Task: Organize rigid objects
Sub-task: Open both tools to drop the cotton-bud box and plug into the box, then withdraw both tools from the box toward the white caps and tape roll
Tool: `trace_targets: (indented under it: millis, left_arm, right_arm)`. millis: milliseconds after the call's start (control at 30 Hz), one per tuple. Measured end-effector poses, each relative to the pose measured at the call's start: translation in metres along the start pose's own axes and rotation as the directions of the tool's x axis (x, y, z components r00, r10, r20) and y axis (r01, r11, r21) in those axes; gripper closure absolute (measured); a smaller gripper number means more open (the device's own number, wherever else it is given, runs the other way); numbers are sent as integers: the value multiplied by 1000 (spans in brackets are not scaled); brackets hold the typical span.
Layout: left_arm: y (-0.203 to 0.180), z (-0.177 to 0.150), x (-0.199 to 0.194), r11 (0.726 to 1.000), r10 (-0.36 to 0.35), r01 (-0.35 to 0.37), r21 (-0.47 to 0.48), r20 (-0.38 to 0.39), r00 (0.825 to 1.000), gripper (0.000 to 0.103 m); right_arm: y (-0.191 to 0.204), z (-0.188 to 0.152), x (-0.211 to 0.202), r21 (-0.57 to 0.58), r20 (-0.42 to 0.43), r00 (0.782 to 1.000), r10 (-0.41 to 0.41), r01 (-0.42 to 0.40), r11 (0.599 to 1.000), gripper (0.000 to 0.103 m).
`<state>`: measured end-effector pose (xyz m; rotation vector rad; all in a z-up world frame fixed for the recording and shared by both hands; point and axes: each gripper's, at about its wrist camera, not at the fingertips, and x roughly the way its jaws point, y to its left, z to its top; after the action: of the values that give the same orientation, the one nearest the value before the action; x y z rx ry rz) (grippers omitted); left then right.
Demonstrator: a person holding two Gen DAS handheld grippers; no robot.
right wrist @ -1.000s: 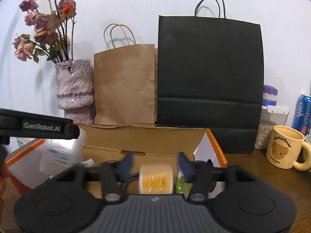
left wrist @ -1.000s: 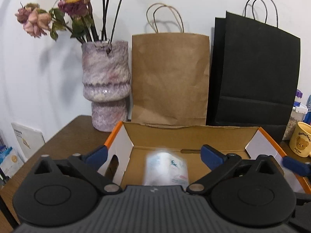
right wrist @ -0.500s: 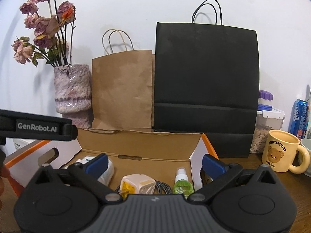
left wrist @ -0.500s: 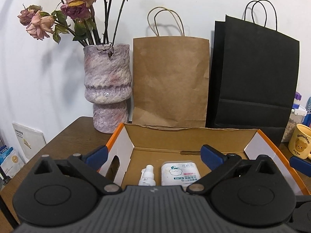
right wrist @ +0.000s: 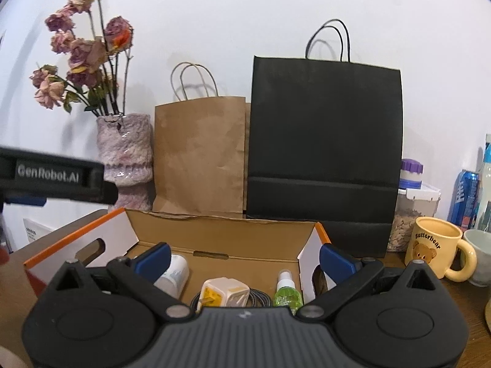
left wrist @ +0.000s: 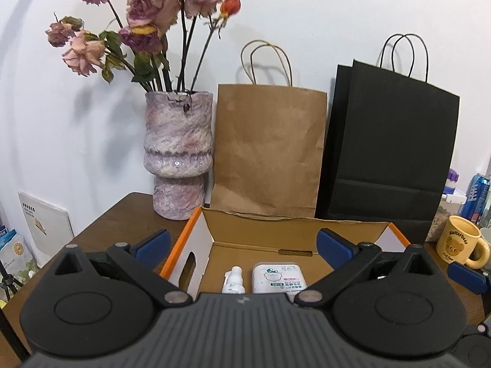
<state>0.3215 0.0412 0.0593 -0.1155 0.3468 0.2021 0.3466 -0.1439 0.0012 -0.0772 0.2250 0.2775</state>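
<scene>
Left gripper (left wrist: 242,245) spread wide, gripping nothing, above the near edge of an open cardboard box (left wrist: 294,230) on a wooden table (left wrist: 122,214). Right gripper (right wrist: 244,256) likewise spread wide and empty. Inside the box: small white bottle (left wrist: 234,280), white packet (left wrist: 278,277), white charger (right wrist: 225,294) on a coiled cable (right wrist: 260,299), green spray bottle (right wrist: 287,291), white jar (right wrist: 173,274) lying by the left fingertip.

Counted: one cardboard box (right wrist: 221,230), two spray bottles (left wrist: 234,280), two paper bags (right wrist: 199,156), one vase (left wrist: 179,153), one yellow mug (right wrist: 435,248), one charger plug (right wrist: 225,293), one wipes pack (left wrist: 277,277).
</scene>
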Motion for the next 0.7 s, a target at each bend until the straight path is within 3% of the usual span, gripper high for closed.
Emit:
trace_targets:
  millis: [700]
  left_arm:
    - [23, -25, -78, 1000, -17, 17, -8, 11, 1000, 0]
  right_arm:
    - [-2, -26, -85, -29, -6, 1000, 11, -12, 1000, 0]
